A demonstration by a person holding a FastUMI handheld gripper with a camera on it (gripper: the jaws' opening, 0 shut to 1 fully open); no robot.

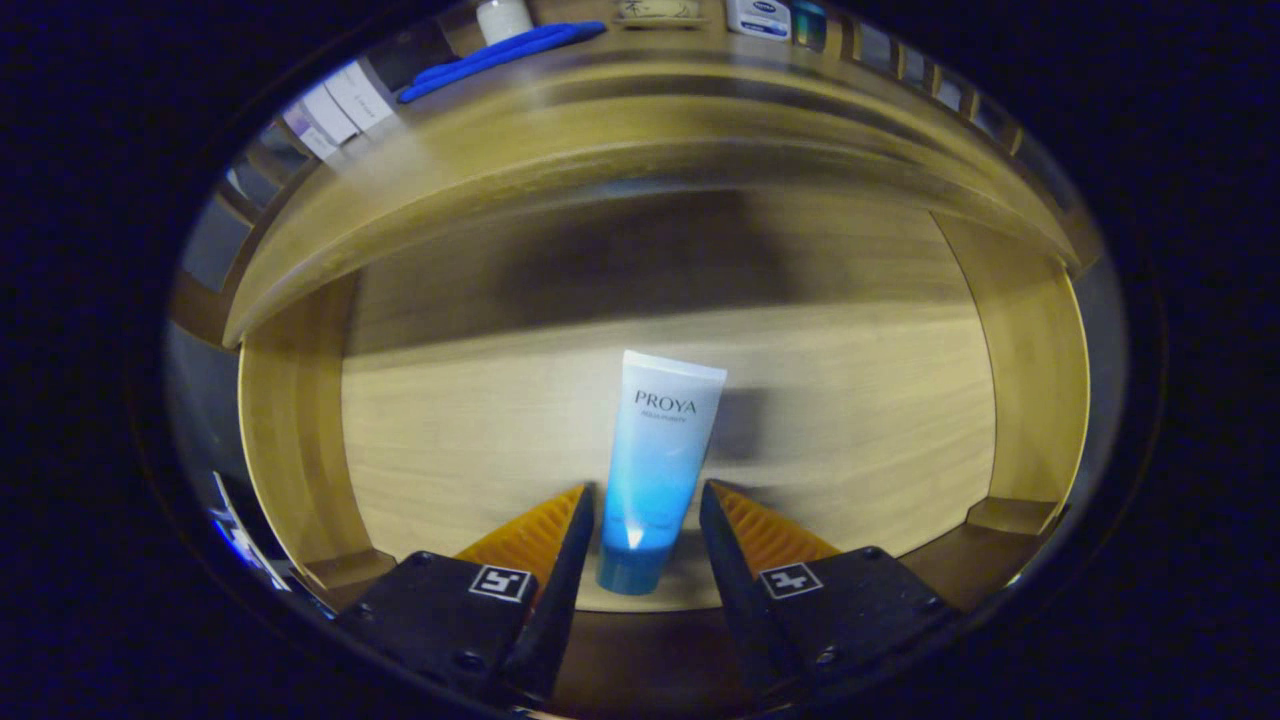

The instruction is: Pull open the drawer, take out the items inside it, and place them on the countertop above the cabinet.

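While open, claw [646,492] astride tube [655,460].

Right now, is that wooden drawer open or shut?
Open: the drawer shows its floor, a tube lying there between the open tool fingers.

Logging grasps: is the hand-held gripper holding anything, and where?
Nothing yet. The hand-held gripper is open, fingers flanking the tube's lower end near its cap without pressing.

Smooth glossy plastic tube [655,465], matt grained wooden drawer [300,440], satin wooden countertop [640,130], ribbed pads [770,535] on parted jaws
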